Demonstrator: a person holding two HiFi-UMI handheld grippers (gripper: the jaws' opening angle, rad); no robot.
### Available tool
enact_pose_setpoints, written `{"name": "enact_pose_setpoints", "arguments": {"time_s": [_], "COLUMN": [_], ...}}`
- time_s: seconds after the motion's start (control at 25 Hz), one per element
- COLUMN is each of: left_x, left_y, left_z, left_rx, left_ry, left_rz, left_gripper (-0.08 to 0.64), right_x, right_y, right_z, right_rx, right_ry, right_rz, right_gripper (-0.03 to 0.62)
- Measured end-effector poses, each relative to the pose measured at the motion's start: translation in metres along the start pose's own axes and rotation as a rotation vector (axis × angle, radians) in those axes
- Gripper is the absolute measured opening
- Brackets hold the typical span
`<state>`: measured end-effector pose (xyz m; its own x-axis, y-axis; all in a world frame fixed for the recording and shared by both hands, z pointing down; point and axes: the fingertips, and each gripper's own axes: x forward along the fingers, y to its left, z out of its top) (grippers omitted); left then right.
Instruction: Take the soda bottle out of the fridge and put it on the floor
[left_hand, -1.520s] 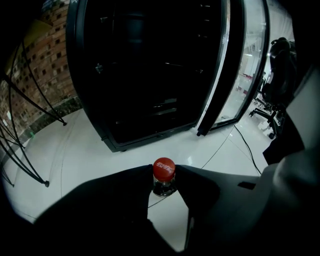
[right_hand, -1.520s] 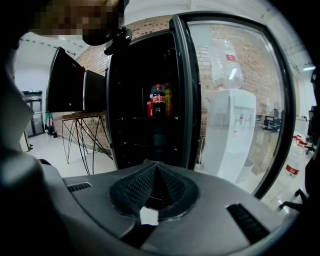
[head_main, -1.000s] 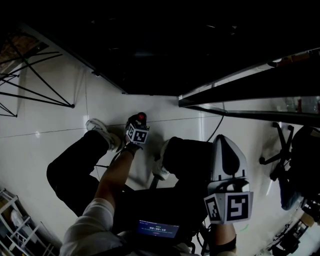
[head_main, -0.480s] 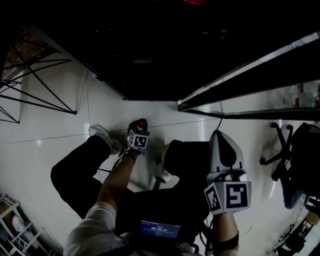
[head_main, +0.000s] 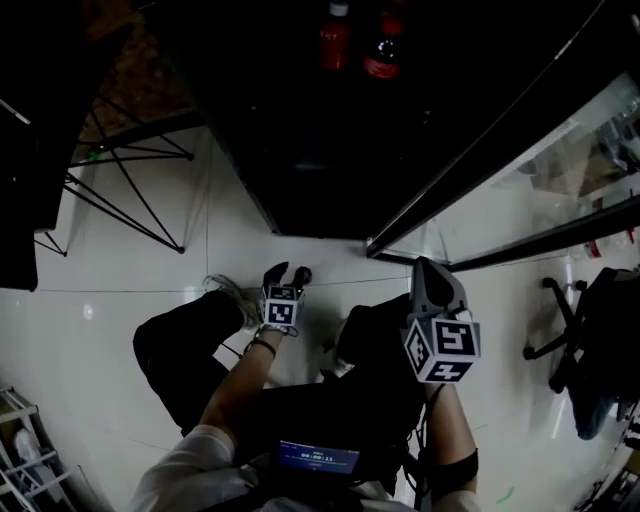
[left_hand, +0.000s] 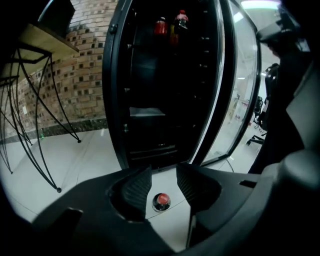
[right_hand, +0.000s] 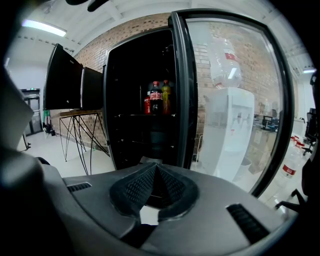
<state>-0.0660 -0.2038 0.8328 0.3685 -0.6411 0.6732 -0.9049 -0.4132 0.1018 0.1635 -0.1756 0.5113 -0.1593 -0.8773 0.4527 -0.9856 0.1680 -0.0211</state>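
Your left tongs (left_hand: 164, 173) have just been opening and stand apart, gripping nothing. The soda bottle (left_hand: 161, 201) stands on the floor (left_hand: 90, 160) at lower centre, seen between them. Your right tongs (right_hand: 156, 169) are pressed together, empty, facing the open fridge (right_hand: 135, 110).

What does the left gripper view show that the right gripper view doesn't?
Only the left: a red-capped soda bottle standing on the floor, below the left tongs, which have just been opening and grip nothing. Only the right: a water dispenser through the glass door, shut right tongs. Both: the open fridge with bottles high inside.
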Motion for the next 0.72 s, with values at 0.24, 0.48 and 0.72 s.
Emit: {"name": "enact_pose_setpoints", "arguments": {"time_s": [0.24,0.48,0.72], "left_x": [-0.058,-0.11,-0.163], "left_y": [-0.008,-0.01,-0.007], "left_z": [0.076,0.125,0.154], "left_rx": [0.007,0.032,0.043], "left_ry": [-0.145,-0.259,-0.337], "left_rz": [-0.031,-0.005,0.028], "left_gripper": [0.078,0.005,0.0], "right_x": [0.003,0.007,0.001], "right_y": [0.002,0.0,-0.002], "right_z": [-0.002,-0.008,-0.01], "right_rx": [0.003,0.001,0.015], "right_ry": [0.003,0.014,0.018], "right_rz": [0.003,0.005,0.003], "right_gripper": [0.018,0.019,0.019]}}
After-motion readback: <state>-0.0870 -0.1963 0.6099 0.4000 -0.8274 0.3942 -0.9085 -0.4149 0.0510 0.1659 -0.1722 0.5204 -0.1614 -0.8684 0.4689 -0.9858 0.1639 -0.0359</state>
